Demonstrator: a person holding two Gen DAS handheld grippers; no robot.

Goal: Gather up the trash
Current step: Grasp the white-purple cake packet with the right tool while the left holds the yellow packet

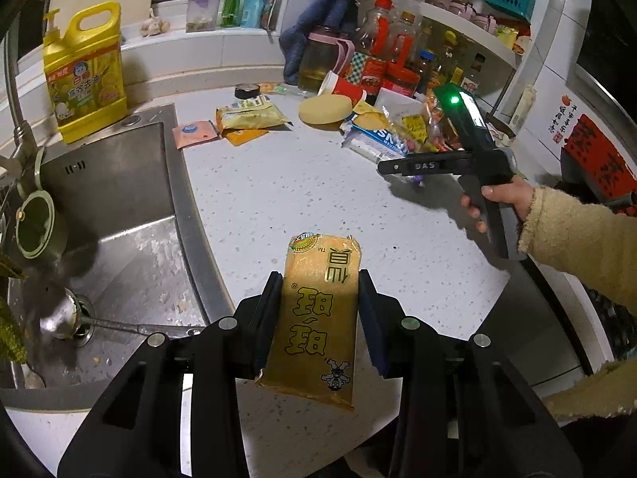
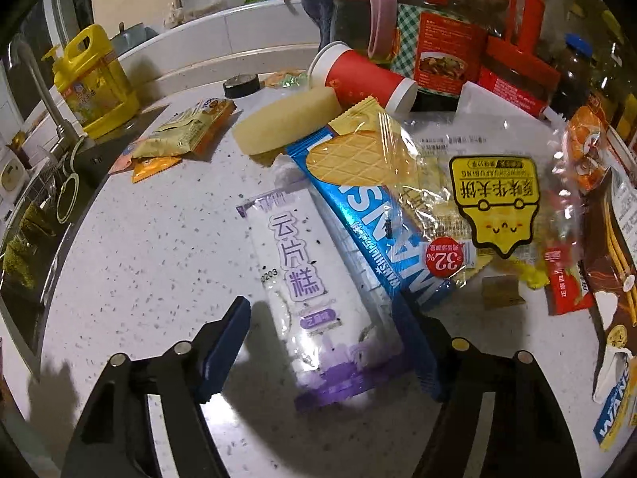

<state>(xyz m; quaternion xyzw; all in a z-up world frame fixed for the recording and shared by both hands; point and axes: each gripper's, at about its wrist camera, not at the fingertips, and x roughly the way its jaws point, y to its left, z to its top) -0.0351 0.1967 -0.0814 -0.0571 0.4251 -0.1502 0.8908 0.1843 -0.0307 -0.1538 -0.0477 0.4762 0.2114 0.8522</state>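
Between my left gripper's pads: one orange-yellow snack wrapper, flat, printed with bold characters and a small cartoon figure, clamped and held above the speckled white counter beside the steel sink. Sink contents: a ladle, food scraps. Under my right gripper: one white-and-purple wrapper lying flat on the counter between the spread jaws, left pad clear of it, right pad at its edge. Alongside: blue wafer wrapper, clear yellow-label bag, tipped red paper cup.
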